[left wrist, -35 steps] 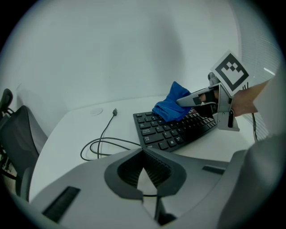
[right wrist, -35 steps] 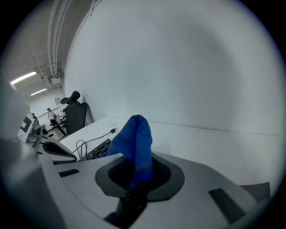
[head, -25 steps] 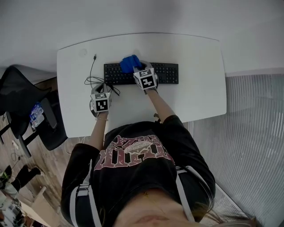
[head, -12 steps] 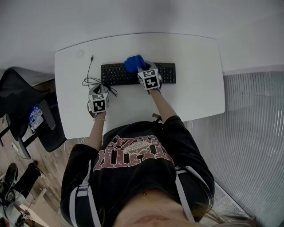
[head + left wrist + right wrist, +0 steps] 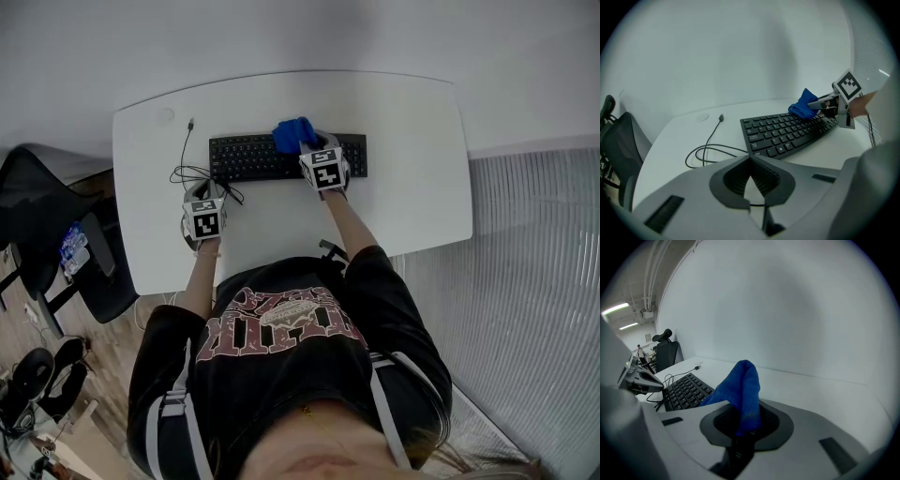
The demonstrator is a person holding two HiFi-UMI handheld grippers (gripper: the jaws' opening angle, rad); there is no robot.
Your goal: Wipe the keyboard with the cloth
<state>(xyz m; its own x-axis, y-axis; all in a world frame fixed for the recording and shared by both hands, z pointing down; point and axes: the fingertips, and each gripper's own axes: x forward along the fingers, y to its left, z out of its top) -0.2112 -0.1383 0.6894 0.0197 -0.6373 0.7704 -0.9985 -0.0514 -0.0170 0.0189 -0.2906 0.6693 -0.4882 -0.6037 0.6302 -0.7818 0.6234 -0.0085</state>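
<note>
White desk (image 5: 412, 187) w/ black keyboard (image 5: 248, 157) across its far half. R gripper (image 5: 743, 425) jaws clamped on blue cloth (image 5: 292, 134), pressed on keys right of centre. L gripper (image 5: 750, 185) jaws together, empty, by loose cable (image 5: 192, 172).

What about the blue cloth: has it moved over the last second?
Yes. The blue cloth, pinched in the right gripper, has slid rightward along the keyboard, from left of its middle to about its middle.

Blue cloth (image 5: 292, 134) bunched on black keyboard (image 5: 248, 157)
</note>
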